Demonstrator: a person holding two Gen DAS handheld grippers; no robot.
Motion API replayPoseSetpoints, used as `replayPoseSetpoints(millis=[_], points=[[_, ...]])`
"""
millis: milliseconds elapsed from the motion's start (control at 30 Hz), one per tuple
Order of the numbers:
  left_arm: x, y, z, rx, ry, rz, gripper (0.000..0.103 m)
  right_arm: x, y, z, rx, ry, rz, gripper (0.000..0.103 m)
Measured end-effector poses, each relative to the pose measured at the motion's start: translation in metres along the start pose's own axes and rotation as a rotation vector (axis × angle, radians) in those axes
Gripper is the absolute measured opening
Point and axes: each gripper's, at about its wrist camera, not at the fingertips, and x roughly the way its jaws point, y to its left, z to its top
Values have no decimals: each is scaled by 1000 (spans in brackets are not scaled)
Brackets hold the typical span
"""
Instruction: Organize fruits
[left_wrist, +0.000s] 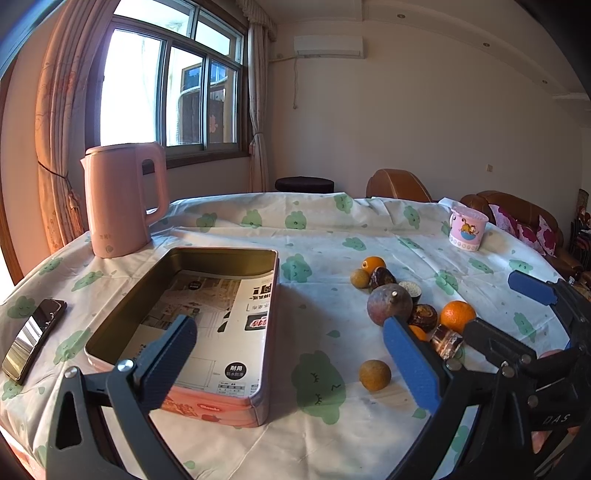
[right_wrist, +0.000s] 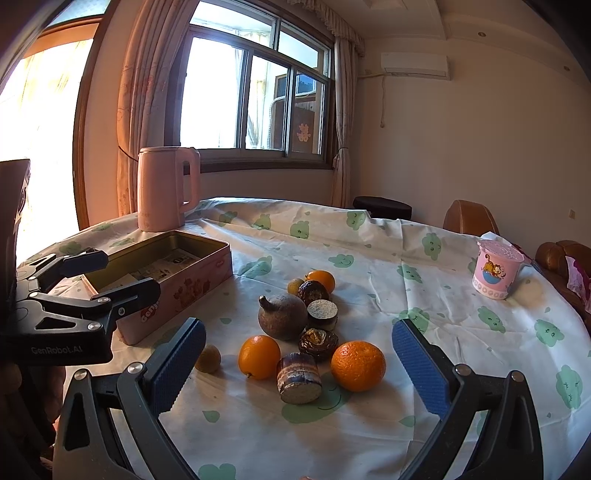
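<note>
Fruit lies loose beside the empty pink rectangular tin (right_wrist: 177, 291); right gripper (right_wrist: 299, 365) and left gripper (left_wrist: 291, 362) gape empty; round orange mandarin (right_wrist: 357, 365) judged firm, light, roll-prone, best pinched across its middle.

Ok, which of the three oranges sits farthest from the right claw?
The small orange at the back of the pile, beside the dark water chestnut. The other two oranges lie at the front, just ahead of the open right claw.

A cloud-print clothed table (right_wrist: 369, 236) carries a tin (right_wrist: 177, 280), kettle (right_wrist: 166, 188), cup (right_wrist: 495, 273), phone (left_wrist: 33, 338) and fruit pile (right_wrist: 310, 332).
</note>
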Motion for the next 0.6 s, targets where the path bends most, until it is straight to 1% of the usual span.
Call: replayPoseSetpoints(millis=[267, 333, 400, 467, 533, 567, 600], points=[[-2, 0, -4, 4, 4, -4, 103, 3, -3, -4, -7, 6, -27, 102], [-2, -2, -6, 8, 7, -8, 103, 4, -3, -6, -12, 13, -32, 100], [3, -7, -8, 14, 14, -10, 103, 5, -4, -9, -11, 23, -27, 93], [4, -9, -9, 17, 22, -14, 103, 8, -5, -11, -10, 37, -20, 88], [7, -11, -8, 19, 29, -18, 103, 10, -5, -14, -11, 50, -15, 86], [7, -12, -8, 19, 33, -23, 103, 10, -5, -15, -12, 54, -11, 84], [8, -12, -9, 18, 37, -28, 103, 11, -5, -16, -12, 59, -6, 80]])
